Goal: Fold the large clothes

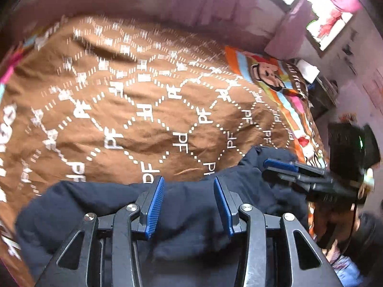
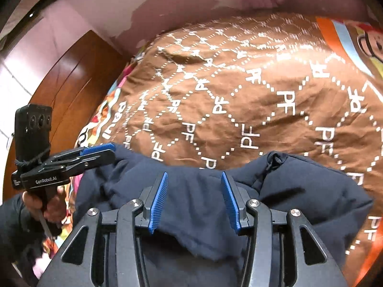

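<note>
Brown bedspread (image 2: 263, 100) printed "PF"; left gripper (image 2: 105, 154) marked "GenRobot.AI".

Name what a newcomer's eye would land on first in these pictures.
The brown quilt with its white PF lattice fills most of both views, a cartoon figure printed at its far right edge. At the near edge lies a dark navy garment, under the open blue-padded right gripper and left gripper.

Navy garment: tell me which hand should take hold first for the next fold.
Probably right. The right gripper is open with the navy garment spread beneath its fingers and a loose edge nearby. The left gripper is also open over bunched cloth, so it is close.
</note>
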A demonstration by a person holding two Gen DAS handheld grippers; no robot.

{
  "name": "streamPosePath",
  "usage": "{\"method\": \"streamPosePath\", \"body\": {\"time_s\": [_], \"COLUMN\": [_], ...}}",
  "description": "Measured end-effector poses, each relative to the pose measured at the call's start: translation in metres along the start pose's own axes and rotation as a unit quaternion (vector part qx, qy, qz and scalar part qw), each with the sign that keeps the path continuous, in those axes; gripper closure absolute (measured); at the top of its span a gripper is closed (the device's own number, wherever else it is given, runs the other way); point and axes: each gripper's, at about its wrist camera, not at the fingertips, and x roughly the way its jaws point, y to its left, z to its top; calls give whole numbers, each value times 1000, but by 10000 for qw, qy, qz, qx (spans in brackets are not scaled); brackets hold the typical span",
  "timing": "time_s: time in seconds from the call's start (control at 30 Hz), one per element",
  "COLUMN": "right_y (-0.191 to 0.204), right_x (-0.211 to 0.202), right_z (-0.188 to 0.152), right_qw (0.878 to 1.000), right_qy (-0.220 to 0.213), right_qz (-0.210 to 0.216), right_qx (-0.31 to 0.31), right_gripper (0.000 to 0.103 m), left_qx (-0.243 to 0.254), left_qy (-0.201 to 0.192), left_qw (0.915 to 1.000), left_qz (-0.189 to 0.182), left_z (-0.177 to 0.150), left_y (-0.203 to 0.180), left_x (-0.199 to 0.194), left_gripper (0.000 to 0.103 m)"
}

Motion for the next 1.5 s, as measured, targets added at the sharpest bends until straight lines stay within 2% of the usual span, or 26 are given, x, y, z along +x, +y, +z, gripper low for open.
{"method": "streamPosePath", "body": {"time_s": [0.03, 0.07, 0.1, 0.13, 0.2, 0.27, 0.37, 0.5, 0.53, 0.63, 0.73, 0.8, 0.9, 1.0, 1.13, 1.23, 1.3, 1.4, 1.5], "right_y": [3, 5, 7, 12, 21, 28, 26, 13, 11, 10, 18, 23, 39, 63, 66, 44, 44, 48, 51], "right_x": [8, 13, 17, 23, 32, 42, 57, 82, 87, 102, 108, 100, 69, 59, 90, 119, 128, 133, 120], "right_z": [-4, -9, -14, -18, -30, -39, -46, -48, -49, -55, -65, -65, -61, -52, -48, -56, -60, -64, -74], "right_qw": [10000, 9999, 9997, 9994, 9971, 9919, 9870, 9839, 9830, 9829, 9846, 9864, 9925, 9928, 9886, 9863, 9860, 9878, 9933], "right_qy": [41, 71, 134, 217, 506, 902, 1344, 1720, 1785, 1778, 1576, 1449, 1094, 893, 1244, 1620, 1607, 1409, 954], "right_qz": [-25, -30, 13, 39, 54, -59, -96, -66, -90, -225, -460, -467, 15, 213, -114, -175, -268, -454, -419], "right_qx": [-30, -87, -188, -274, -572, -890, -879, -486, -417, -425, -608, -620, -545, -775, -845, -268, -356, -474, -492], "right_gripper": [62, 68, 74, 85, 88, 88, 89, 99, 102, 103, 103, 103, 103, 103, 103, 103, 103, 103, 103], "left_qx": [-39, -22, 94, 218, 662, 1182, 1609, 1573, 1556, 1513, 1318, 1209, 1112, 1053, 972, 892, 860, 680, 605], "left_qy": [77, 174, 269, 355, 607, 998, 1504, 1794, 1800, 1749, 1557, 1304, 1130, 1183, 1185, 1188, 1140, 989, 650], "left_qw": [10000, 9998, 9995, 9989, 9957, 9879, 9751, 9687, 9684, 9686, 9745, 9805, 9847, 9849, 9858, 9864, 9872, 9904, 9944], "left_qz": [-29, -73, -146, -201, -229, -63, 272, 678, 753, 914, 938, 840, 728, 697, 691, 699, 714, 692, 568], "left_z": [-2, -6, -12, -19, -33, -42, -50, -52, -54, -62, -69, -73, -83, -90, -100, -98, -101, -110, -118], "left_y": [0, 1, 0, -2, -11, -20, -26, -26, -27, -27, -25, -23, -19, -17, -15, -11, -6, 3, 9], "left_x": [4, 11, 16, 20, 27, 36, 51, 72, 78, 92, 95, 85, 68, 60, 58, 64, 67, 66, 53], "left_gripper": [64, 72, 77, 84, 90, 93, 96, 100, 100, 100, 100, 100, 100, 100, 100, 100, 100, 100, 100]}}
